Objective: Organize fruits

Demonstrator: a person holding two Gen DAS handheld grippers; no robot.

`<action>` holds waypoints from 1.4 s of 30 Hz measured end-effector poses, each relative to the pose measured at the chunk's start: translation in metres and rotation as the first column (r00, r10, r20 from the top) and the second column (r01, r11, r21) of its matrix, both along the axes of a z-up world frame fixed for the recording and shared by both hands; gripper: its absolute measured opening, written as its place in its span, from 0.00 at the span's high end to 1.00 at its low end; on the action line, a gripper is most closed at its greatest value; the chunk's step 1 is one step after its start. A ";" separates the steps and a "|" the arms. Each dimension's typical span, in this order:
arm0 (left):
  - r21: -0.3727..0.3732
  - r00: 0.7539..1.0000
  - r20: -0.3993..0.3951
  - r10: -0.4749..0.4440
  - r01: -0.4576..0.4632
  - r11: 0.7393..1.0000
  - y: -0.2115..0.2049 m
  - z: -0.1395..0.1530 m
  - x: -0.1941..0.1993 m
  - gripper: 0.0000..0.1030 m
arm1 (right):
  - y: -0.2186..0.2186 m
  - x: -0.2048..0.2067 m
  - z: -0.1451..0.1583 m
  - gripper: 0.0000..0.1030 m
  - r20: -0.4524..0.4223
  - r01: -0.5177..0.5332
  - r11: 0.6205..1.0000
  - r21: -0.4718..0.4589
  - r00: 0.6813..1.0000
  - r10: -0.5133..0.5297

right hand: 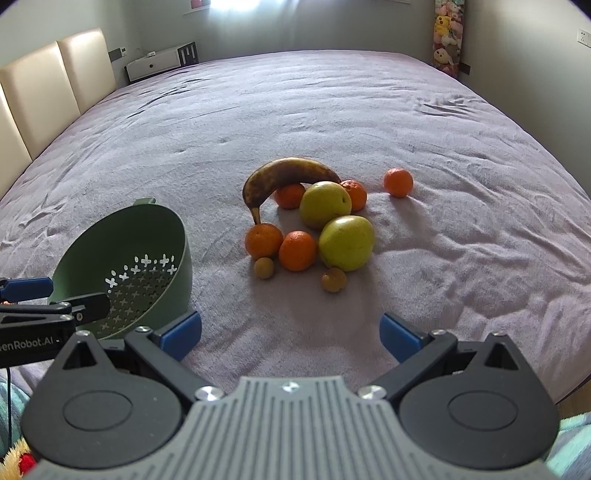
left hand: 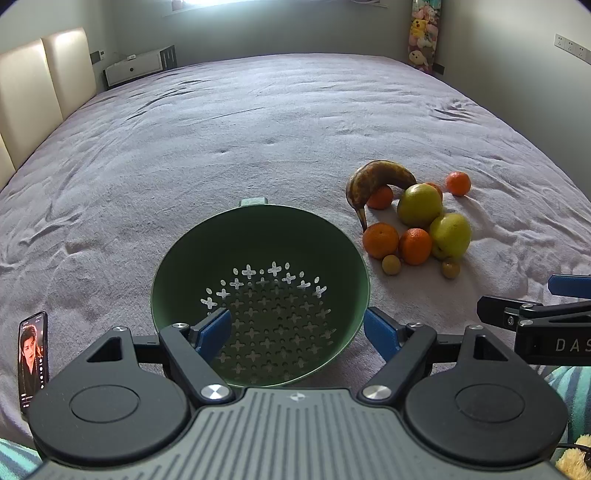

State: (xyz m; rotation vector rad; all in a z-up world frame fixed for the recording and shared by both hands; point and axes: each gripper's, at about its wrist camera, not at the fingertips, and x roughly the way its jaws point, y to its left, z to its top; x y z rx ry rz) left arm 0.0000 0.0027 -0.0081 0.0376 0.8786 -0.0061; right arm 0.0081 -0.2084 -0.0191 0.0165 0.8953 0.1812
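Observation:
A green perforated colander (left hand: 258,258) lies tilted on the purple bedspread, empty; it also shows in the right wrist view (right hand: 147,240). My left gripper (left hand: 297,332) is open, its blue pads either side of the colander's near rim. A pile of fruit lies to the right: a brown banana (right hand: 284,177), two green apples (right hand: 345,242), several oranges (right hand: 297,251) and two small brown fruits (right hand: 333,279). One orange (right hand: 398,181) lies apart. My right gripper (right hand: 290,334) is open and empty, short of the pile.
A phone (left hand: 33,354) with a lit screen lies on the bed at the left. A cream headboard (right hand: 55,77) stands at the left and a white cabinet (right hand: 159,61) beyond. Plush toys (right hand: 447,33) hang at the far right corner.

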 end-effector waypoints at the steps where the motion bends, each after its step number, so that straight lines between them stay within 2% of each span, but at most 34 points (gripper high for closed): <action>1: 0.000 1.000 0.000 0.000 0.000 1.000 0.000 0.000 0.000 0.08 | 0.000 0.000 0.000 0.04 -0.001 0.000 1.000 -0.001 1.000 0.000; 34: -0.013 1.000 -0.006 0.004 -0.004 1.000 -0.003 0.001 -0.001 0.08 | -0.001 0.003 -0.005 0.04 -0.031 0.007 1.000 -0.006 0.999 -0.008; 42: -0.038 1.000 -0.004 -0.007 0.007 0.999 -0.002 0.000 0.000 0.08 | -0.002 0.003 -0.007 0.04 -0.038 0.002 1.000 0.003 0.999 -0.002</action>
